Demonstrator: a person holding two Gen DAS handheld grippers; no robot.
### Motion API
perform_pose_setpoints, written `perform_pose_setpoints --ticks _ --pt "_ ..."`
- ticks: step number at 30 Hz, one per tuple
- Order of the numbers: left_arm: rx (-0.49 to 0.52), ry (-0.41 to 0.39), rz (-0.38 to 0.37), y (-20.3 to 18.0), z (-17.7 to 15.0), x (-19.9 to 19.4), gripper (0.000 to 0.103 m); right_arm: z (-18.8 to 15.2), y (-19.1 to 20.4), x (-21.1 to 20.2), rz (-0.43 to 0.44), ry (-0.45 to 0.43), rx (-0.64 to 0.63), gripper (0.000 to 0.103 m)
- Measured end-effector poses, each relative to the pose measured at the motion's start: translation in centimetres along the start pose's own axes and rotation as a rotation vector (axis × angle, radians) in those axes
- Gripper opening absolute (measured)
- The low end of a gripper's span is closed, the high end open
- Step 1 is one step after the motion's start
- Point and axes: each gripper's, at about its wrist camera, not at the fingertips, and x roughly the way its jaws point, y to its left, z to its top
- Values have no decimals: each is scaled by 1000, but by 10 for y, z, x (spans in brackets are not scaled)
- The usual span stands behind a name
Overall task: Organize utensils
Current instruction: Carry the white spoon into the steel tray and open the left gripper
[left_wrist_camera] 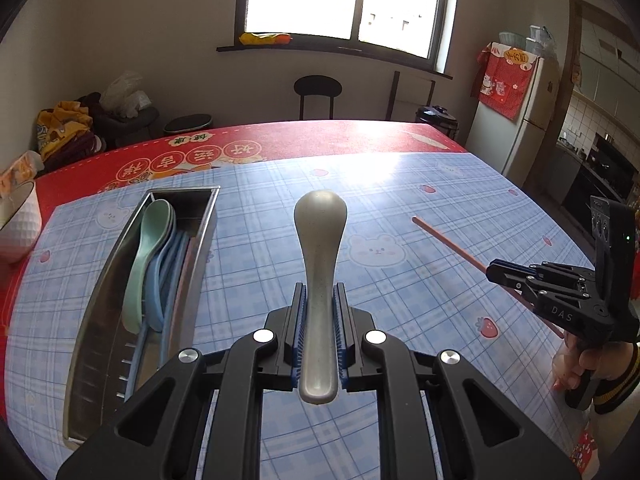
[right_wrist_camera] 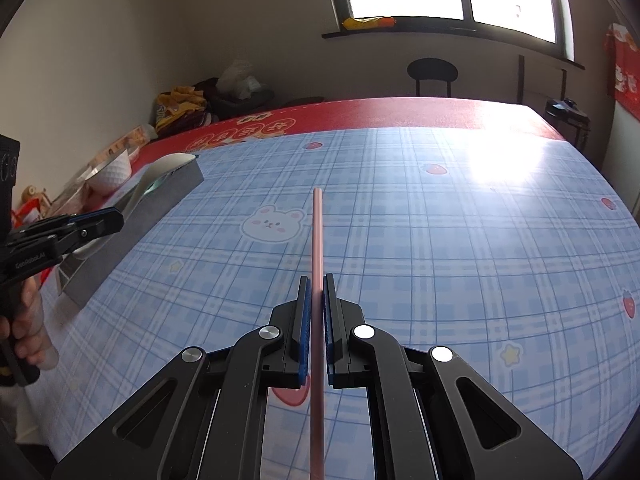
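My left gripper (left_wrist_camera: 320, 290) is shut on a beige spoon (left_wrist_camera: 320, 240), held by its handle above the table, bowl pointing away. A steel utensil tray (left_wrist_camera: 100, 320) lies just to its left, holding a green spoon (left_wrist_camera: 146, 256), blue spoons (left_wrist_camera: 160, 280) and chopsticks. My right gripper (right_wrist_camera: 318, 280) is shut on a pink chopstick (right_wrist_camera: 317, 240) that points forward over the table. The right gripper also shows in the left wrist view (left_wrist_camera: 494, 270), far right, with the pink chopstick (left_wrist_camera: 448, 240). The left gripper (right_wrist_camera: 116, 218) and tray (right_wrist_camera: 160, 200) show at the left of the right wrist view.
The table carries a blue plaid cloth (left_wrist_camera: 400, 208) over a red cloth (left_wrist_camera: 280, 136). A white bowl (left_wrist_camera: 18, 220) stands at the left edge beyond the tray. A black stool (left_wrist_camera: 317, 90) and a fridge (left_wrist_camera: 516, 120) stand beyond the table.
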Motion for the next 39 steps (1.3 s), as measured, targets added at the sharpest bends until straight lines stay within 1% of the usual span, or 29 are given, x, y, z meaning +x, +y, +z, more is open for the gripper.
perform_pose_setpoints --ticks 3,6,11,17,25,30,36,39 --pt "-30 -8 21 24 -2 -12 13 1 0 -3 7 -11 6 6" --pt "-60 -14 50 52 -2 -23 13 1 0 -2 -5 -8 9 6" --pt "-83 -13 117 91 4 -32 13 2 2 2 -23 -1 4 6" --pt "-85 37 138 109 16 -11 13 2 1 3 -33 2 11 6" --pt "-86 100 192 123 22 26 13 2 -1 7 -35 15 26 6" --pt "-96 109 180 128 26 33 13 1 -2 6 -41 14 33 6" --pt "-116 78 121 132 23 16 15 2 0 6 -58 12 32 6" --pt "-126 42 94 135 16 2 15 3 1 7 -72 20 31 6"
